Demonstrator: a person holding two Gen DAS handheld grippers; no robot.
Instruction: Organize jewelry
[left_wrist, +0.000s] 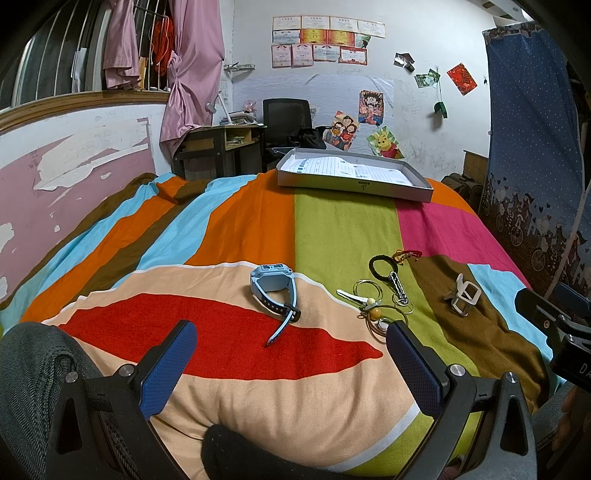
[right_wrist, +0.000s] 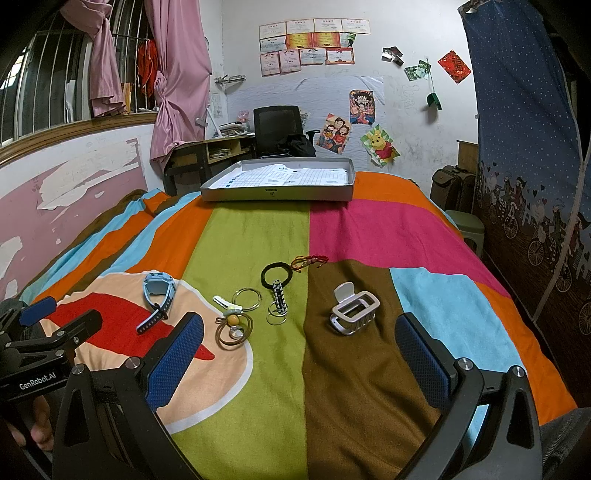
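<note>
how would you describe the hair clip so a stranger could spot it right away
On the striped bedspread, find the brown patch nearest the right hand-held gripper. The hair clip lies there alone, right of the key rings: the only pale boxy claw with teeth.

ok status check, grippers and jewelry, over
Left hand-held gripper and right hand-held gripper open, empty. Blue watch, key rings, white hair claw loose on bedspread; gray tray beyond holds paper. Nothing blocking.

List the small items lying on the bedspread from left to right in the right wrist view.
Light blue wristwatch → silver key with a yellow bead and brown cord loops → black braided ring with a checkered strap and metal rings → white plastic hair claw clip.
</note>
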